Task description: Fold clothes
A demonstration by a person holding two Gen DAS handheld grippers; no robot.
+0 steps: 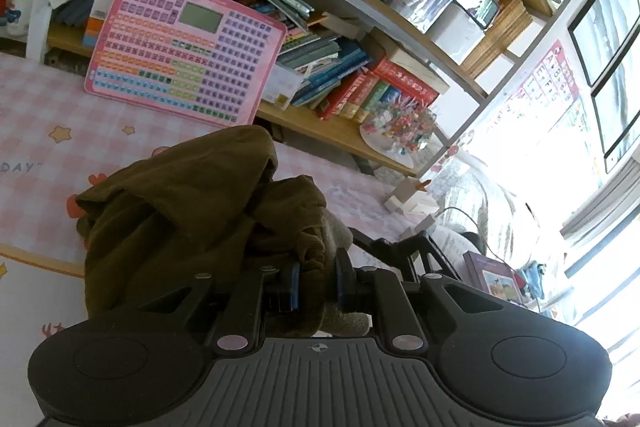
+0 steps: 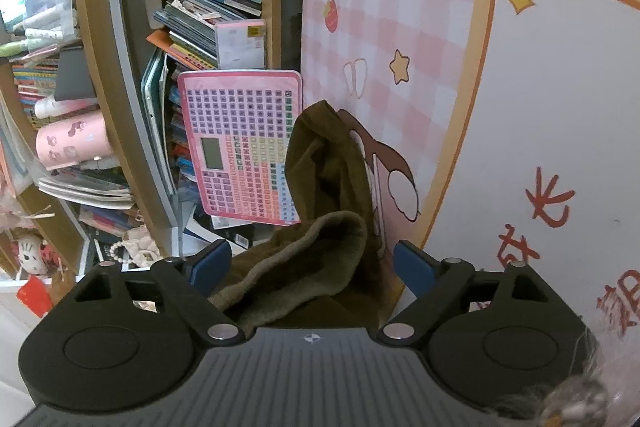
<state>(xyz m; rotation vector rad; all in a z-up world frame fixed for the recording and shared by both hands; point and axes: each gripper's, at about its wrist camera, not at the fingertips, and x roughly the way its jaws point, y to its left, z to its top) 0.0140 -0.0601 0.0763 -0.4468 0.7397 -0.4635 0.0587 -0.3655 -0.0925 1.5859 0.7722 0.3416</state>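
An olive-brown garment [image 1: 180, 211] lies bunched on the pink checkered table cover [image 1: 36, 115]. My left gripper [image 1: 318, 283] is shut on a thick fold of this garment, and the cloth fills the gap between the blue pads. In the right wrist view the same garment [image 2: 328, 195] hangs in front, with its lighter inner lining [image 2: 304, 267] between the fingers. My right gripper [image 2: 312, 267] is open, its blue pads [image 2: 210, 265] wide apart on either side of the cloth. The other gripper shows in the left wrist view just behind the cloth [image 1: 404, 247].
A pink keyboard toy board [image 1: 184, 47] leans against a crowded bookshelf [image 1: 360, 75] along the table's far edge; it also shows in the right wrist view [image 2: 244, 147]. A dish of colourful small items [image 1: 400, 131] sits on the low shelf. A bright window [image 1: 560, 187] is at the right.
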